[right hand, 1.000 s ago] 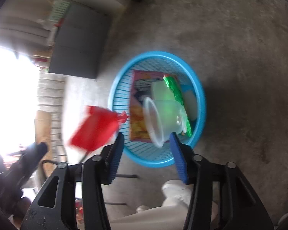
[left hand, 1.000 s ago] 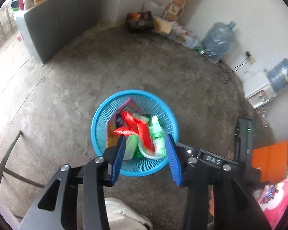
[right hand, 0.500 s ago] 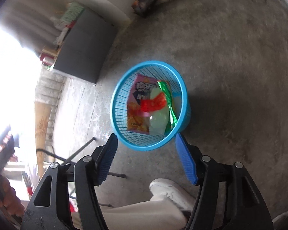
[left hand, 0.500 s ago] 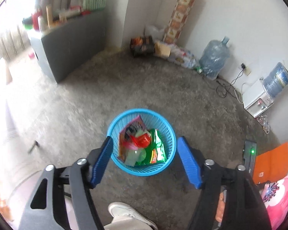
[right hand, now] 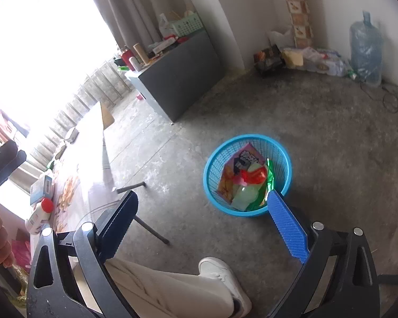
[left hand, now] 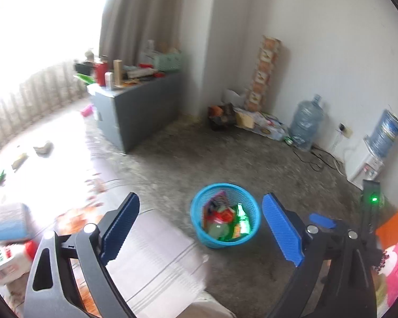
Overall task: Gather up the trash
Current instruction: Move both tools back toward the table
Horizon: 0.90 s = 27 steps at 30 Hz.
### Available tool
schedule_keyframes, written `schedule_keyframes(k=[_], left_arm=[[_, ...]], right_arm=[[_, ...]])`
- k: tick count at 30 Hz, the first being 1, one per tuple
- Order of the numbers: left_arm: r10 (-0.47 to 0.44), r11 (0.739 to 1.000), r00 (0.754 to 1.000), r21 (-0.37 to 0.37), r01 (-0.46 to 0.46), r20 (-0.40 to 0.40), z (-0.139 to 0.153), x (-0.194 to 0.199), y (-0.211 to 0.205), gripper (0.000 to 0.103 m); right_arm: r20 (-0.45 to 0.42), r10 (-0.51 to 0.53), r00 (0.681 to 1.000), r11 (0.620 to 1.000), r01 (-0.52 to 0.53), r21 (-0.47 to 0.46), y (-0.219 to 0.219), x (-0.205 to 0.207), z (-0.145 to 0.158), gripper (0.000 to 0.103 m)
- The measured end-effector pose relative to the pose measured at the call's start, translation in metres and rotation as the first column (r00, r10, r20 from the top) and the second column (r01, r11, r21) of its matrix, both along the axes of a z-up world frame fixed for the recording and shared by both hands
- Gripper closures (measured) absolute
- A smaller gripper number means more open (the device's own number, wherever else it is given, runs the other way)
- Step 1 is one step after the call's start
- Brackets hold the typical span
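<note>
Bare grey concrete floor (right hand: 318, 122), white walls, bright window with curtains at the far left washing out that side of both views. Against the wall we see a dark grey cabinet (left hand: 143, 111) with bottles and boxes on top, a big water jug (left hand: 306, 123) near the corner, a white dispenser (left hand: 364, 163) carrying a second jug, and cardboard clutter between cabinet and jug. The blue basket (right hand: 284, 156) stands upright on the floor, well apart from the walls, and it holds the trash: a snack bag (right hand: 241, 167) leaning on the inner wall, a red wrapper (right hand: 252, 176) on top, a green wrapper (right hand: 270, 177) at the right side, a clear plastic cup (right hand: 245, 194) low in the pile. All of it sits inside the rim. Our left gripper (left hand: 200, 225) has its blue pads spread wide with nothing between them; in that view the basket shows in the gap, far below on the floor, no contact. Those jaws have just been opening. Our right gripper (right hand: 203, 224) is likewise wide apart and empty, jaws just opened too; its right pad overlaps the basket's near rim in the picture only, not touching. A table (right hand: 92, 143) with a patterned cloth sits at the left, with a white bottle with a red cap (right hand: 38, 216) and a small carton (right hand: 41, 189) on it; left view is blurred there. A light trouser leg and white shoe (right hand: 223, 278) show below the right gripper.
</note>
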<state>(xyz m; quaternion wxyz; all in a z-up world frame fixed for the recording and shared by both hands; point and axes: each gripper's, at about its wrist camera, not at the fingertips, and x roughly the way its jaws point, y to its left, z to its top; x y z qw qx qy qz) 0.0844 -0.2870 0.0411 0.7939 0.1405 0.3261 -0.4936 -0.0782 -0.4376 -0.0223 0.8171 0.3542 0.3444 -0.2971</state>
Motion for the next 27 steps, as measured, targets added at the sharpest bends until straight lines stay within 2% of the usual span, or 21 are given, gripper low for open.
schedule_keyframes(k=[7, 12, 20, 24, 27], left_arm=[[0.138, 0.99, 0.99, -0.028, -0.138, 0.018, 0.017, 0.012, 0.074, 0.009], [0.227, 0.973, 0.974, -0.056, -0.225, 0.021, 0.021, 0.023, 0.124, 0.008], [0.344, 0.937, 0.939, -0.08, -0.341, 0.015, 0.022, 0.036, 0.183, 0.008], [0.397, 0.914, 0.918, -0.095, -0.394, 0.015, 0.022, 0.041, 0.209, 0.008], [0.444, 0.891, 0.896, -0.108, -0.441, 0.007, 0.019, 0.044, 0.232, 0.008]], right_arm=[[-0.041, 0.067, 0.997, 0.989, -0.071, -0.129, 0.036, 0.022, 0.032, 0.008], [-0.079, 0.128, 0.989, 0.97, -0.141, -0.197, 0.064, 0.043, 0.042, 0.008], [-0.173, 0.214, 0.961, 0.886, -0.265, -0.38, 0.107, 0.074, 0.055, 0.008], [-0.175, 0.27, 0.947, 0.871, -0.318, -0.374, 0.111, 0.087, 0.057, 0.008], [-0.115, 0.334, 0.936, 0.87, -0.353, -0.345, 0.112, 0.094, 0.062, 0.008]])
